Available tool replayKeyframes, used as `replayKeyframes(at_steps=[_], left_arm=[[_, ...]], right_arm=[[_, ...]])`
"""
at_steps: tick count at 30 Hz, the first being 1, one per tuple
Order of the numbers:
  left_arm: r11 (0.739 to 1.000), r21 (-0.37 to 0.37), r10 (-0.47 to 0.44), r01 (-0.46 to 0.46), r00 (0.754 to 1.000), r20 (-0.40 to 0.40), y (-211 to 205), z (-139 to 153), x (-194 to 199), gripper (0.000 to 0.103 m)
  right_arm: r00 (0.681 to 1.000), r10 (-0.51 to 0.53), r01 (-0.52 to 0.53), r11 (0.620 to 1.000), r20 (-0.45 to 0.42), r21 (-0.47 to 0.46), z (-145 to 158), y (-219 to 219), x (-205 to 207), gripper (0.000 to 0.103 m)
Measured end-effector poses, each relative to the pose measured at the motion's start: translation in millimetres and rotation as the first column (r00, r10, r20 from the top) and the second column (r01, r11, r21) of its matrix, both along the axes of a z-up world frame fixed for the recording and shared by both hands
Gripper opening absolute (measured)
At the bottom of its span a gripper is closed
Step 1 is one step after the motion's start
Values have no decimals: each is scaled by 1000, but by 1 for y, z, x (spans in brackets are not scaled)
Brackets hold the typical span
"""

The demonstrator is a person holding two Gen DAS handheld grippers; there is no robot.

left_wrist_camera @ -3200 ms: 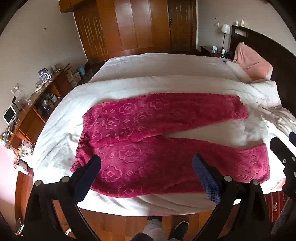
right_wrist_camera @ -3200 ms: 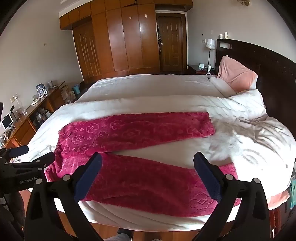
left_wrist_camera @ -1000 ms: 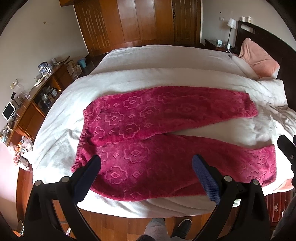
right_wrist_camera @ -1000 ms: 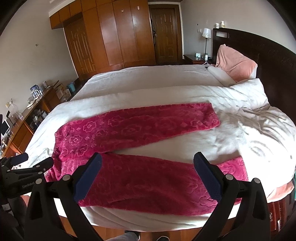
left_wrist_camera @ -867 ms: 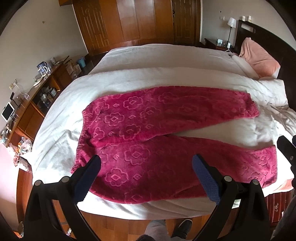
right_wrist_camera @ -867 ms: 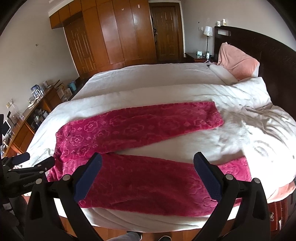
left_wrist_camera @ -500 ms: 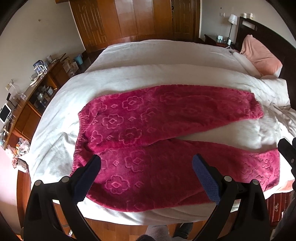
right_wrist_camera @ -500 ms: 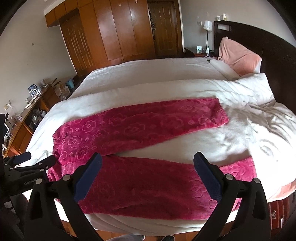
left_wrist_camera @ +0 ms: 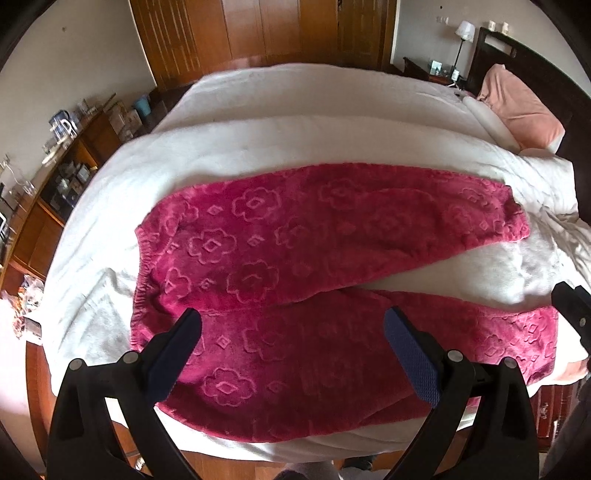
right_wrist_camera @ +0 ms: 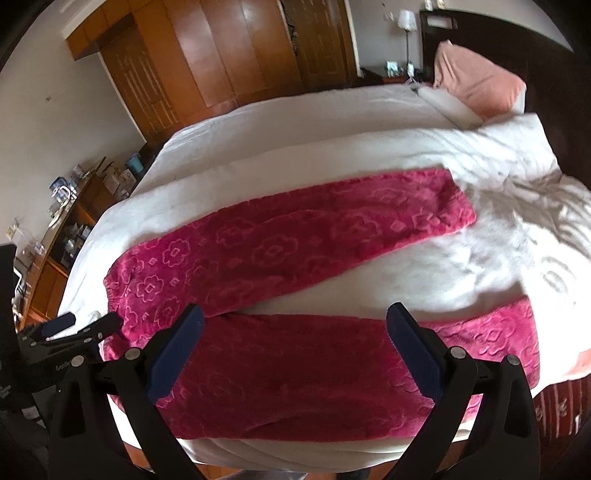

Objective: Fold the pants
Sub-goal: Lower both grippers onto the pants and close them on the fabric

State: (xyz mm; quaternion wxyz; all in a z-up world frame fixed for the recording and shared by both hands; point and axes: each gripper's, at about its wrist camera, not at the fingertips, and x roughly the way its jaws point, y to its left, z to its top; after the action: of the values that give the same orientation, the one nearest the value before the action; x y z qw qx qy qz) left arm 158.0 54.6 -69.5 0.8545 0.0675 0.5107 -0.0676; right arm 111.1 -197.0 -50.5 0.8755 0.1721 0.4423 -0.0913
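Magenta fleece pants [left_wrist_camera: 295, 258] with a raised flower pattern lie flat on a white bed [left_wrist_camera: 314, 122], waistband at the left, both legs spread apart toward the right. They also show in the right wrist view [right_wrist_camera: 280, 258]. My left gripper [left_wrist_camera: 291, 332] is open and empty, hovering over the near leg close to the waist. My right gripper [right_wrist_camera: 293, 328] is open and empty above the middle of the near leg. The left gripper shows at the left edge of the right wrist view [right_wrist_camera: 70, 328].
A pink pillow [left_wrist_camera: 521, 107] lies against a dark headboard [left_wrist_camera: 546, 77] at the far right. A wooden sideboard [left_wrist_camera: 48, 192] with a kettle and clutter stands left of the bed. Wooden wardrobes [left_wrist_camera: 240, 33] line the far wall. Rumpled duvet [right_wrist_camera: 535, 206] lies at the right.
Both grippers have moved forward and lower toward the pants, which now fill more of each view. The pants have not moved. Both grippers stay open.
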Motion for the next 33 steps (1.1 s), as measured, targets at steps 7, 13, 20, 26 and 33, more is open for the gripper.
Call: replayKeyframes(at_steps=[7,13,20,26,33], left_arm=[[1000,5,10,-9,998,-54,19,-19,28,98],[998,27,51,-48,992,-115,44,-50,71,98],[986,90,152,-141,979,-135,77,-79,121,98],[956,145,271,-253,955,-123,115,-103,163,98],[893,199,425,-403,901,-84,176,-117,209,98]], right_arm=[[998,-27,29,999,-61,27,-18,-8,20,100],[983,-79,90,994,-166,57,-47,-23,29,100],[967,-119,133,990,-224,48,-70,-48,34,100],[955,-129,142,990,-267,28,-97,-84,57,100],[951,-145,159,987,-274,27,-115,-155,114,100]])
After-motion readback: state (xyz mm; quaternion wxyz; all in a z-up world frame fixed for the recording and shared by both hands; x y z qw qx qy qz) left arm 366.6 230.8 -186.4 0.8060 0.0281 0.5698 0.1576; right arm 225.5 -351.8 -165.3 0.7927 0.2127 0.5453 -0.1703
